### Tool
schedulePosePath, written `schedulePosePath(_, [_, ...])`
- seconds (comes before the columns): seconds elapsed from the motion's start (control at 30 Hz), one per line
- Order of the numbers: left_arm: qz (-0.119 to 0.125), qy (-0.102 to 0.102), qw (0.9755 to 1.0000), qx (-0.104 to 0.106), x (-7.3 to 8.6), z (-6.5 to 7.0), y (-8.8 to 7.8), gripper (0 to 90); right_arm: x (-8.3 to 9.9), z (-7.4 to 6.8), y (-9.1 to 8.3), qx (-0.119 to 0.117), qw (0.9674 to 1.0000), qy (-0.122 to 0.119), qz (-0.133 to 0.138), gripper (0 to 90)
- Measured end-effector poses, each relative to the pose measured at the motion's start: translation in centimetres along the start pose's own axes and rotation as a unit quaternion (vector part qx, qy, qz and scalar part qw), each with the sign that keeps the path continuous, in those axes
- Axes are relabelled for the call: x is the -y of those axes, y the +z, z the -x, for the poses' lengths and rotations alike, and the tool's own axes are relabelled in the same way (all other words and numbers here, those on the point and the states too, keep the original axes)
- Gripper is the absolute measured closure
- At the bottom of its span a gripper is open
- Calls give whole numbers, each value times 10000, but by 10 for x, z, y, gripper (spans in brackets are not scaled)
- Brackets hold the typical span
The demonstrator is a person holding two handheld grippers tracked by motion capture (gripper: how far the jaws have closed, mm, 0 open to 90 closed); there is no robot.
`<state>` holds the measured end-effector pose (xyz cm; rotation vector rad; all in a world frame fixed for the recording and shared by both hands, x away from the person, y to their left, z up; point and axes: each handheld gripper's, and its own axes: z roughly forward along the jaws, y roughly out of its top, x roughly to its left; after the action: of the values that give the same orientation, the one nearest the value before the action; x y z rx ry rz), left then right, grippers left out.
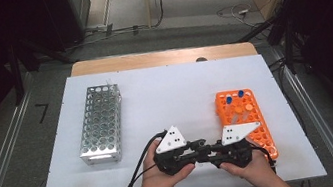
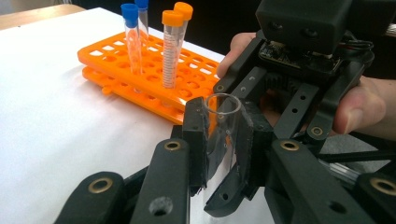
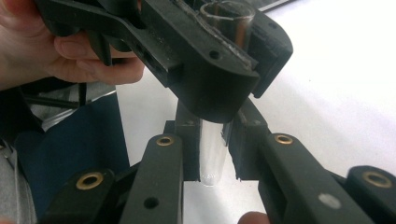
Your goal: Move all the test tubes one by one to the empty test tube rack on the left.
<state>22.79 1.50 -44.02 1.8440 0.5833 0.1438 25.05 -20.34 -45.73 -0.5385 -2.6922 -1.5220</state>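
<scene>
A clear glass test tube (image 2: 223, 130), open and capless, stands upright in front of the orange tube rack (image 1: 255, 120), pinched by both tools at once. The left gripper (image 2: 223, 140) has closed on its upper end near the rim; the right gripper (image 3: 214, 149) is clamped lower, near the rounded bottom. This looks like a hand-over between grippers. Next, one should let go while the other keeps firm hold, probably carrying the tube away from the rack towards the metal rack (image 1: 101, 124)
</scene>
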Motion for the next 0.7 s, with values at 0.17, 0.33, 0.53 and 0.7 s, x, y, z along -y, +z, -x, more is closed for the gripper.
schedulePosePath(0.17, [72, -39, 10000, -43, -1, -3, -4, 753, 1, 2, -3, -24, 10000, 23, 67, 687])
schedulePosePath(0.33, [128, -83, 9998, -100, -2, -8, -10, 754, 4, 5, -12, 26, 9998, 25, 170, 611])
schedulePosePath(0.53, [155, -94, 9996, -236, -2, -14, -18, 754, 9, 11, -24, 142, 9994, 84, 308, 490])
schedulePosePath(0.7, [209, -138, 9990, -381, -2, -20, -27, 754, 15, 17, -34, 245, 9990, 123, 346, 412])
